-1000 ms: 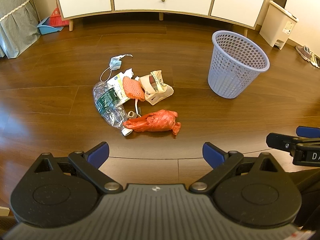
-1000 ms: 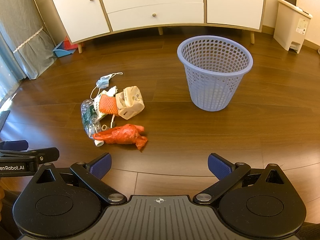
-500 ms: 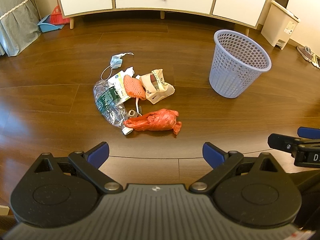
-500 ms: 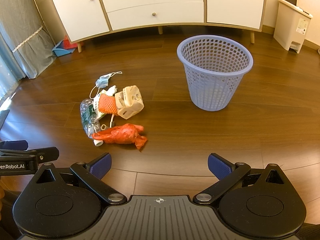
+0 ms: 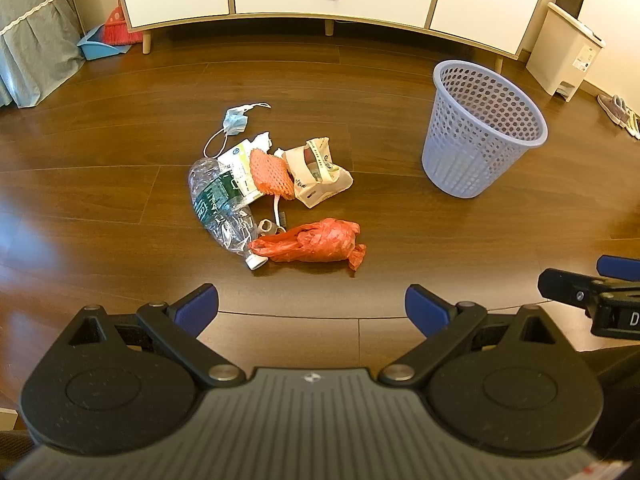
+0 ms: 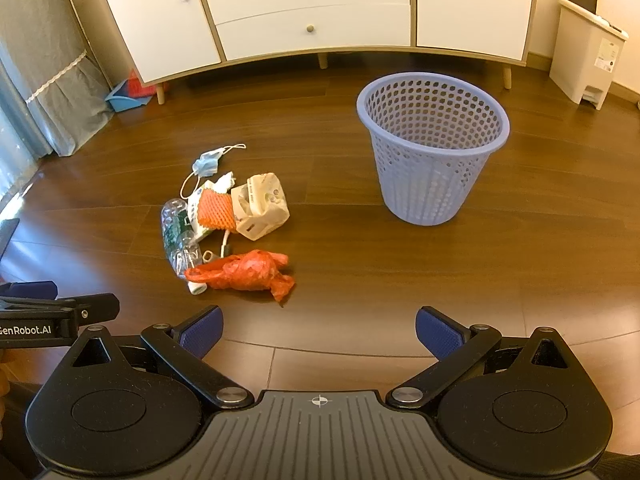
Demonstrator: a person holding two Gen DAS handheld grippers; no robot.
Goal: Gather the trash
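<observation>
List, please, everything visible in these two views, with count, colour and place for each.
Basket: 1, lilac, floor right.
Plastic bag: 1, orange, nearest of pile.
Bottle: 1, clear, pile left.
Foam net: 1, orange, pile middle.
Paper bag: 1, beige, pile right.
Face mask: 1, blue, pile far end.
Sideboard: 1, white, back wall.
Pedal bin: 1, cream, far right.
Dustpan: 1, blue, far left.
Left gripper: jaws open.
Right gripper: jaws open.

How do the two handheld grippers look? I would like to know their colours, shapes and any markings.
Both look alike. The left gripper and the right gripper each have a black body with two round discs, a grey ribbed centre plate carrying a small white mark, silver pivot screws, and angled black links ending in blue textured finger pads. On the left gripper's side, white lettering reads "enRobot.AI" in the right wrist view.
</observation>
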